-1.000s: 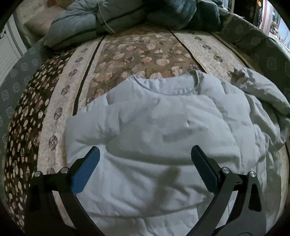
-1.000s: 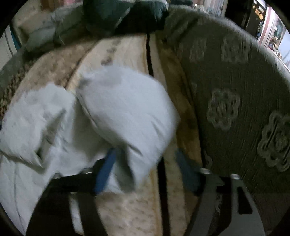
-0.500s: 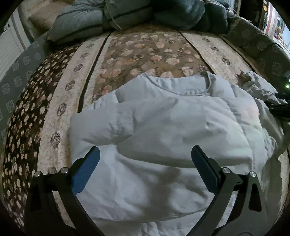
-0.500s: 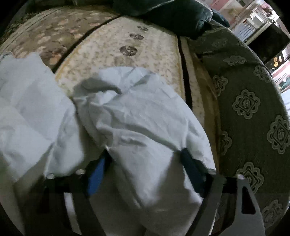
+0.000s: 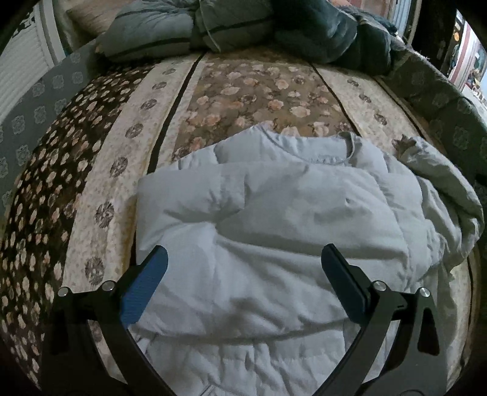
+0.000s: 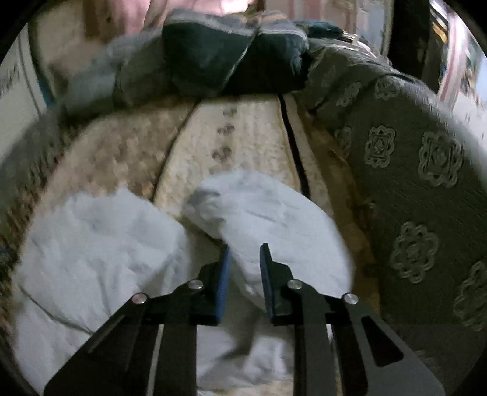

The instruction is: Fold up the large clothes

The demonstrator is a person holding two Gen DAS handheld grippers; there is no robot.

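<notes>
— Where's the garment right now?

— Spread across the bed [image 5: 170, 100], on the floral quilt, with the piled bedding [image 5: 231, 27] well beyond it. It's a pale padded jacket [image 5: 274, 219], collar pointing away from me. One sleeve is already laid across the chest. The other sleeve [image 6: 268, 222] bulges out toward the green edge of the bed.

— And your hands?

— My left gripper [image 5: 243, 265] hovers over the jacket's lower half, its fingers spread wide and pinching nothing. On my right gripper [image 6: 245, 262] the fingers have just been closing, and they now pinch a fold of that loose sleeve between the pads.

— So what's the step, as you judge it?

— Bringing this sleeve across the chest to lie over the first one. I think the grip sits partway along the sleeve, not at the cuff, so the free end may droop and crumple when carried.

— How do you do it well?

— Lift only enough to clear the padding, carry it across in a flat arc, and let the cuff land first. My left fingers could press the body down so the whole jacket doesn't slide. Puffy fabric springs back, so I'd smooth it flat before letting go.
</notes>
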